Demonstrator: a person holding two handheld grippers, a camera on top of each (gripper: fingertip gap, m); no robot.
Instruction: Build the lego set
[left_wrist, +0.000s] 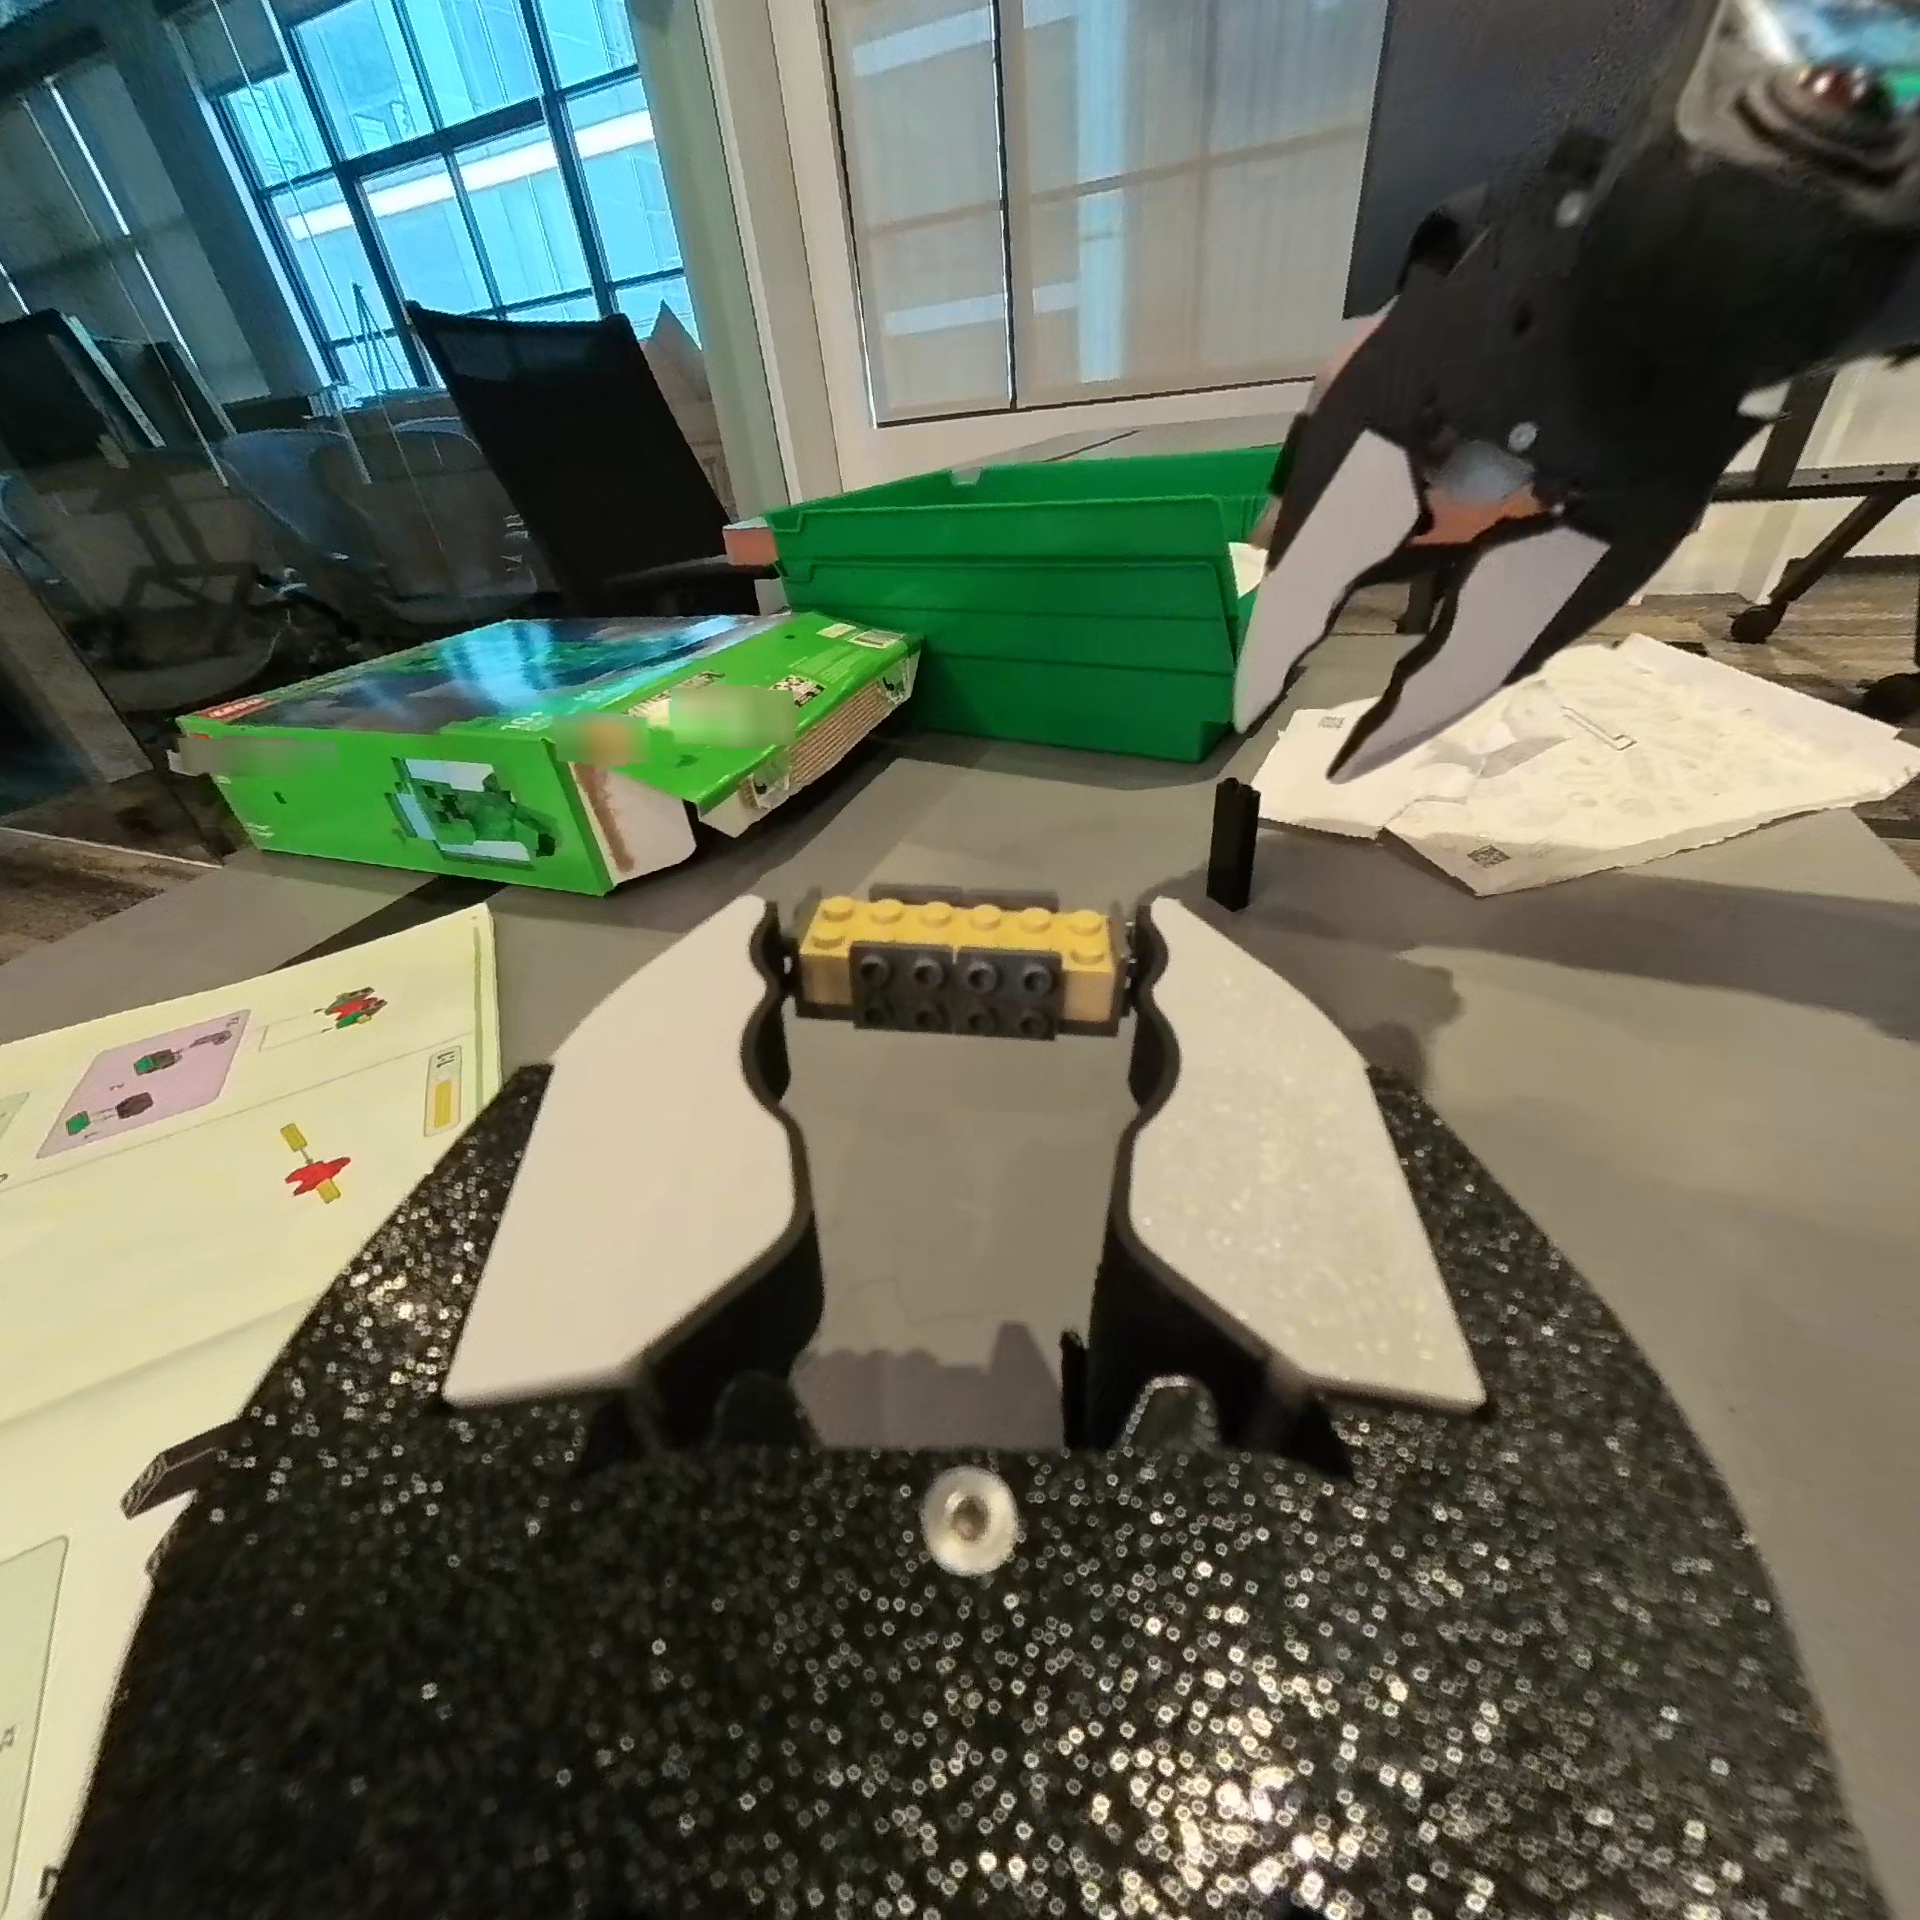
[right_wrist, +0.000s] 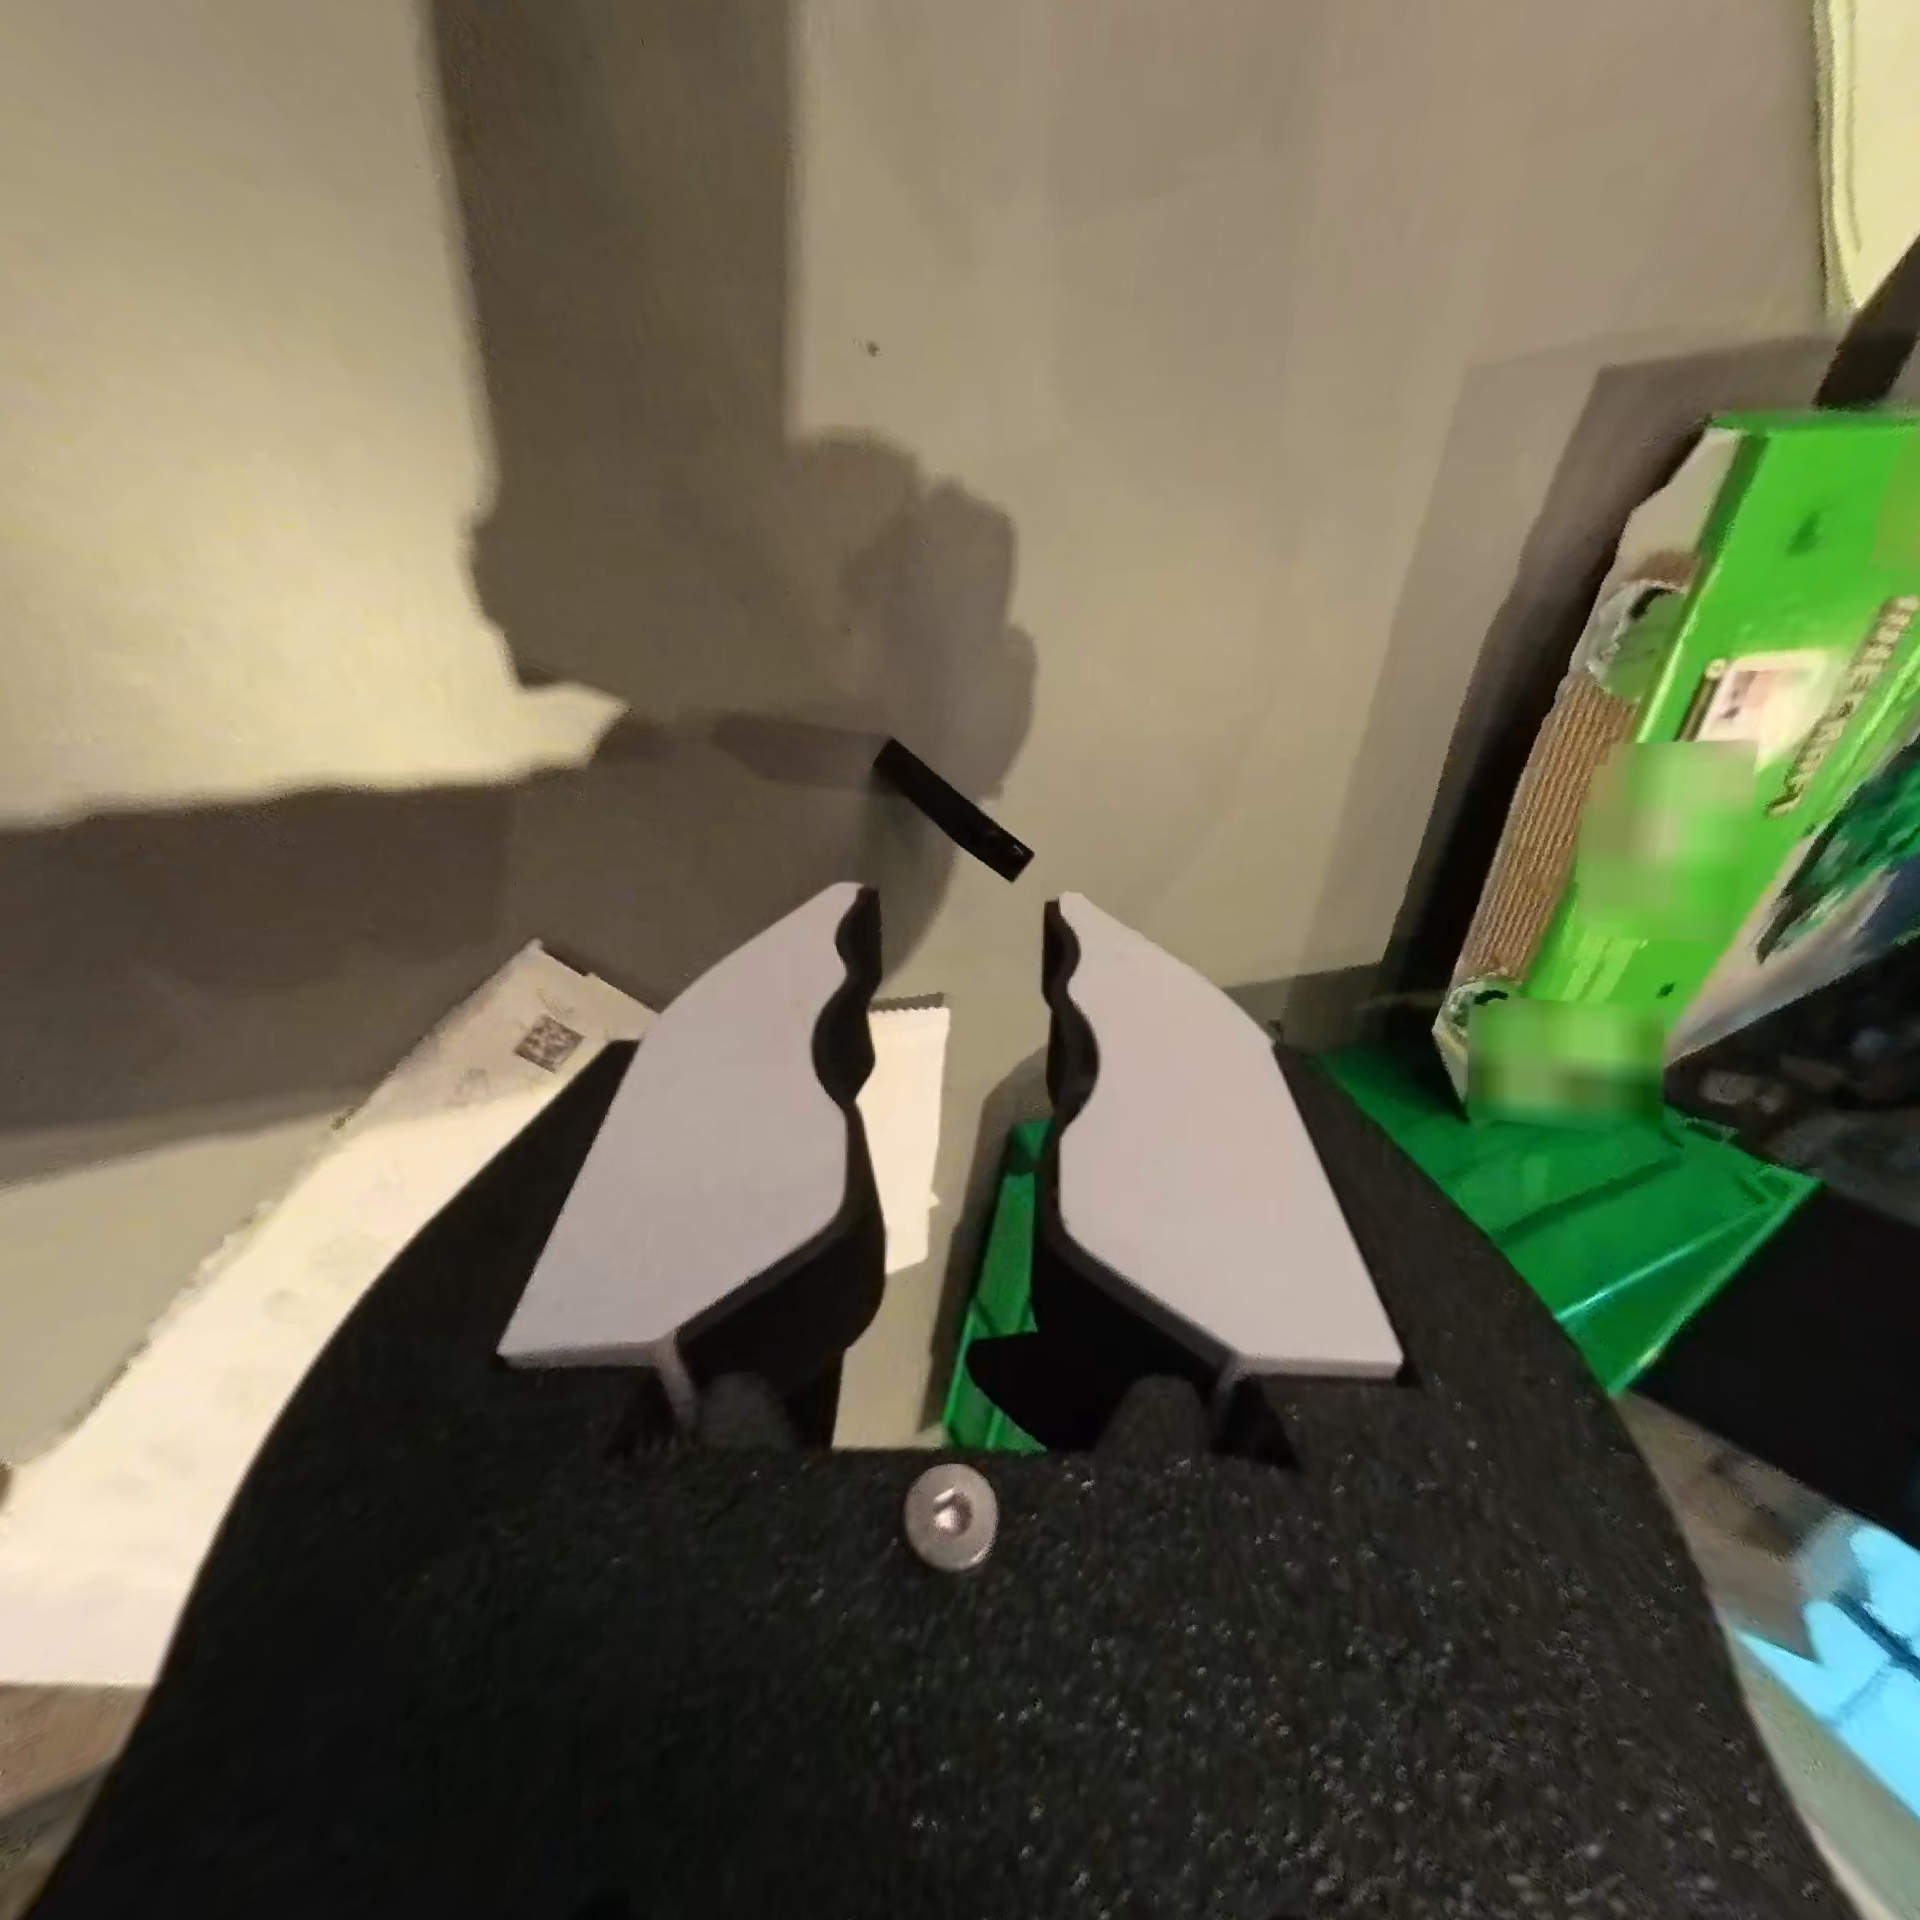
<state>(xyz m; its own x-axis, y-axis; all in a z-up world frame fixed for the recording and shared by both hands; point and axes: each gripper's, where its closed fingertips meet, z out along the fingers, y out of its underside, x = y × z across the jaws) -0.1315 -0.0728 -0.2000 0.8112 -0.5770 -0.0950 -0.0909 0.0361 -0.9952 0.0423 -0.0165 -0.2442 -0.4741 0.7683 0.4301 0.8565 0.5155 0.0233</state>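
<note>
My left gripper (left_wrist: 956, 961) is shut on a small lego assembly (left_wrist: 956, 971): a tan brick with dark grey studded plates on its front, held by its two ends just above the grey table. A black lego pillar piece (left_wrist: 1234, 844) stands upright on the table beyond it, to the right. My right gripper (left_wrist: 1351, 727) hovers open and empty above that pillar. In the right wrist view the right gripper (right_wrist: 961, 904) looks down at the same black pillar (right_wrist: 954, 798), which lies just beyond its fingertips, untouched.
An open green lego box (left_wrist: 520, 748) lies at the back left, with a green bin (left_wrist: 1029, 613) behind it. An instruction booklet (left_wrist: 208, 1143) lies at the left. White paper bags (left_wrist: 1579, 758) lie at the right. An office chair (left_wrist: 582, 457) stands beyond the table. The grippers' ends are close to 20 cm from one another. Measured from the fingertips, the black lego pillar piece (left_wrist: 1234, 844) is 4 cm or so from the right gripper and 15 cm from the left.
</note>
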